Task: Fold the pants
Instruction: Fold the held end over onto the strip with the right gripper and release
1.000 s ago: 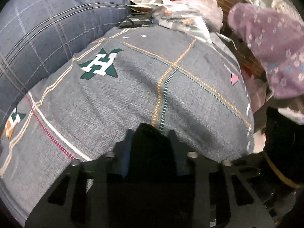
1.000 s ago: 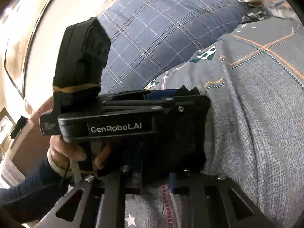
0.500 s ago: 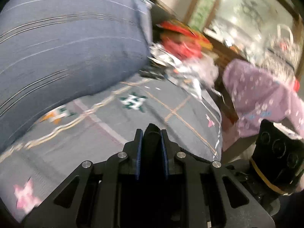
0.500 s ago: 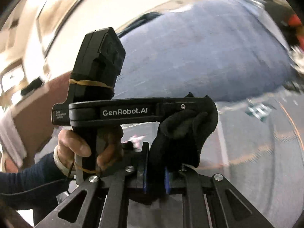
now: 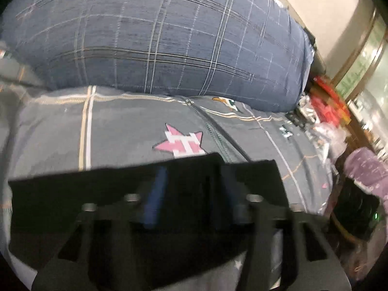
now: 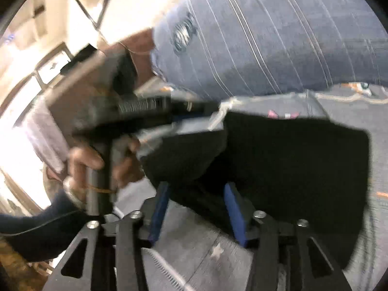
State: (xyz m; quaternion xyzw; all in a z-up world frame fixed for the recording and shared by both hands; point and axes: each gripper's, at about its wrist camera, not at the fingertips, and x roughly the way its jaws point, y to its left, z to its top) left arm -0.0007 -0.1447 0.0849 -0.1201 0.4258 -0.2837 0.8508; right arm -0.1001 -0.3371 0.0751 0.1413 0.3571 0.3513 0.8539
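The black pants (image 5: 72, 194) lie as a flat dark panel on the grey patterned bedspread (image 5: 121, 126). In the left wrist view my left gripper (image 5: 191, 194) has its blue-padded jaws apart over the pants' near edge. In the right wrist view the pants (image 6: 298, 174) spread ahead, and my right gripper (image 6: 196, 208) has its jaws wide apart around their near edge. The left gripper (image 6: 150, 111), held in a hand, shows there at the pants' far left corner.
A big blue plaid pillow (image 5: 169, 36) lies behind the pants. Red and silvery clutter (image 5: 325, 111) and a purple floral cloth (image 5: 366, 169) sit at the right edge of the bed. A pink star print (image 5: 181, 143) marks the bedspread just past the pants.
Both grippers were shut on bunched black cloth and held it up. Now both have opened and the pants lie spread flat on the bedspread. Both views swung left.
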